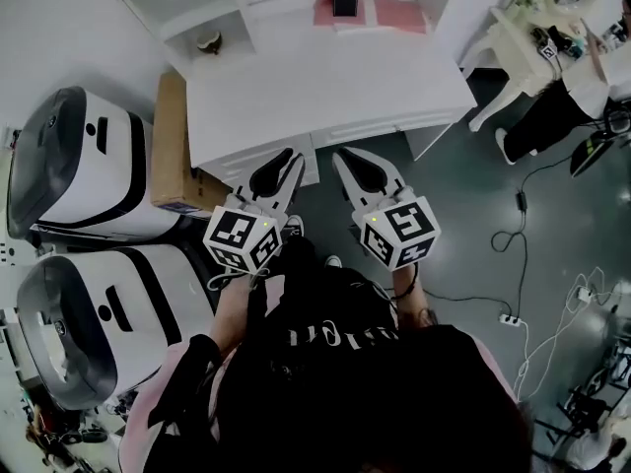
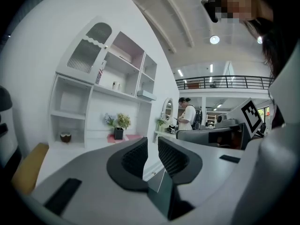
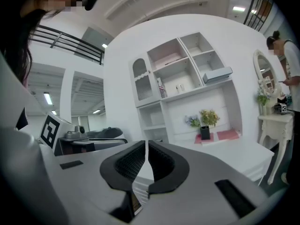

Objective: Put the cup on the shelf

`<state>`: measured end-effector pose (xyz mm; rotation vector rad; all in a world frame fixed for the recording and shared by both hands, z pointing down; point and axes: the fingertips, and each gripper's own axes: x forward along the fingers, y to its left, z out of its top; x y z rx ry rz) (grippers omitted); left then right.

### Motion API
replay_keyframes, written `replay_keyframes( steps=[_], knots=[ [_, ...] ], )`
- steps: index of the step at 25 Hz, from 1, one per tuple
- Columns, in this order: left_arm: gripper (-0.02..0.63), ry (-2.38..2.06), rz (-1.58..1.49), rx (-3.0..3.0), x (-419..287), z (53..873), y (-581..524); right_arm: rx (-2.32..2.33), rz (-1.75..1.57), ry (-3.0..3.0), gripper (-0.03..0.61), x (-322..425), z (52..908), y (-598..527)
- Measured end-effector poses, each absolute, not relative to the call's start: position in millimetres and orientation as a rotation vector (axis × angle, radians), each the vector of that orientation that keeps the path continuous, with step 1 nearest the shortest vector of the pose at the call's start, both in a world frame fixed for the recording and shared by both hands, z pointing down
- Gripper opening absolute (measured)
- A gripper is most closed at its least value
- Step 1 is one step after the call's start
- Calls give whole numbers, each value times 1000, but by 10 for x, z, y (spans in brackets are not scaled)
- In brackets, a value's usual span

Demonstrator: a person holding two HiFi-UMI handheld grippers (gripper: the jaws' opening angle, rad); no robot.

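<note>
- left gripper (image 2: 152, 143): jaws drawn together with only a thin slit between the pads, nothing in them.
- right gripper (image 3: 146, 145): the same, jaws together on a hairline gap, holding nothing.
- In the head view both grippers are held side by side, close but not touching. Their tips are over the near edge of the white table (image 1: 296, 92), and both point at the shelf.
- cup (image 1: 208, 41): small, brown and rounded. It stands alone in the lowest compartment of the left column of the white shelf (image 2: 108, 92), just beyond the table's far-left corner and well apart from both grippers.
- The shelf has open compartments and an arched door (image 2: 89, 48) at its upper left. Small items on the upper boards are too small to name.
- plant pot (image 1: 345, 1): black, with flowers, upright at the middle of the table's far edge.
- pink mats (image 1: 399, 15): flat at the far edge, just beside the pot and running towards the far-right corner.
- cardboard box (image 1: 172, 141): on the floor along the table's left edge, between the table and the white machines.
- Two white machines (image 1: 84, 180) with black trim stand at the left, one nearer than the other.
- Another person (image 1: 557, 101) stands at the right by a white dressing table (image 1: 508, 42) with a mirror.
- cables (image 1: 518, 239): loose on the grey floor to the right.
</note>
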<state>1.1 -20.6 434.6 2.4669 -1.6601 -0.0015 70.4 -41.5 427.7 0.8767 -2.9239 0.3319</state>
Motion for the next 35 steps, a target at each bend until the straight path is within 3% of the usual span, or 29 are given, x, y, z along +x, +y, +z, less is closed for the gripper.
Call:
replay_keyframes(
  steps=[35],
  knots=[
    [55, -1688, -23, 2486, -775, 4224, 409, 871, 267, -2908, 54, -85, 4155, 93]
  ],
)
